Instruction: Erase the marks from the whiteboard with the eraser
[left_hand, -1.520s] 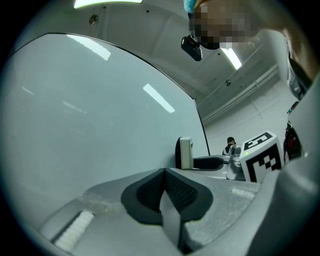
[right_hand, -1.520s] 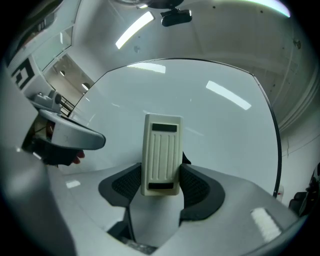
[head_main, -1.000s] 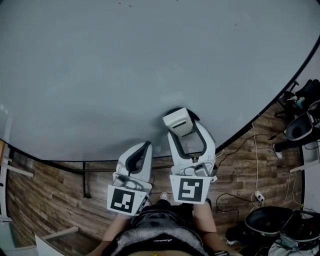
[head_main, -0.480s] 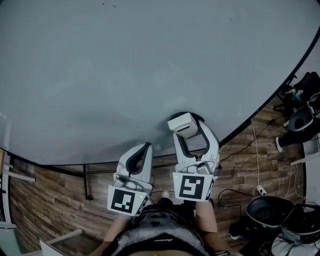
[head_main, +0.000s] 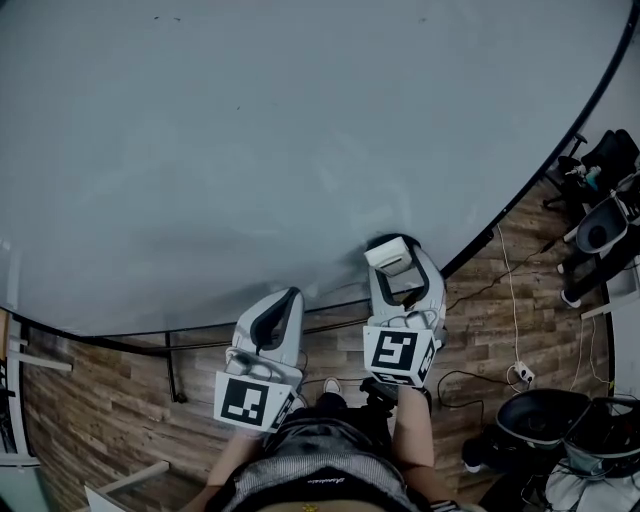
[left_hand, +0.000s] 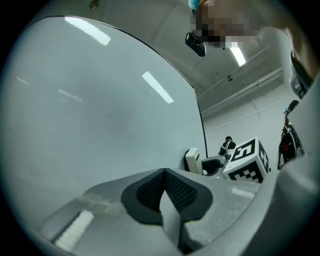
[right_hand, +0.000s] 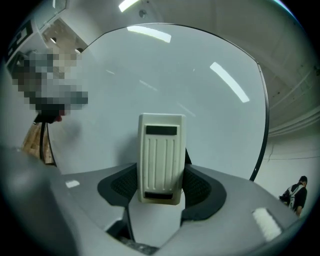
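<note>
Right gripper view: right gripper (right_hand: 161, 186) clamps eraser (right_hand: 161, 150) upright, at whiteboard (right_hand: 165, 75) lower edge. Left gripper (left_hand: 164, 186) jaws pressed together, empty, near board.

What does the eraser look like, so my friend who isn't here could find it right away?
Find the big pale whiteboard, then look near its lower edge. The eraser is the small cream block with ridges, pinched in the right claw; the left claw beside it is shut and holds nothing.
</note>
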